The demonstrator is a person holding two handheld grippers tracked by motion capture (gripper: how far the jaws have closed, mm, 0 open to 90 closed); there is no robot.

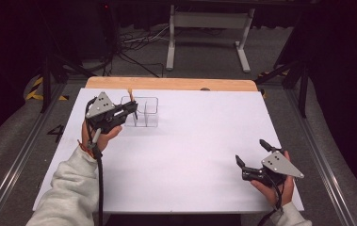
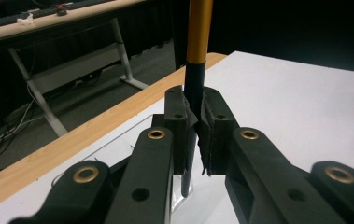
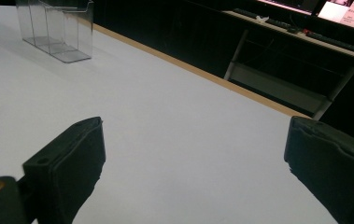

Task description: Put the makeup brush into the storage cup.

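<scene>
A clear plastic organizer with upright dividers stands on the white table top, toward the far left; it also shows as the clear organizer in the right gripper view. My left gripper hovers at the organizer's left compartment, shut on a pen with a black lower barrel and an orange-yellow upper part. The pen stands nearly upright, its lower end pointing down into the clear box. The orange pen top pokes above the jaws. My right gripper rests near the front right of the table, jaws wide apart, nothing between them.
The white sheet covers the table, with a wooden strip along the far edge. Beyond stand a white desk frame, floor cables and dark stands. A monitor glows behind.
</scene>
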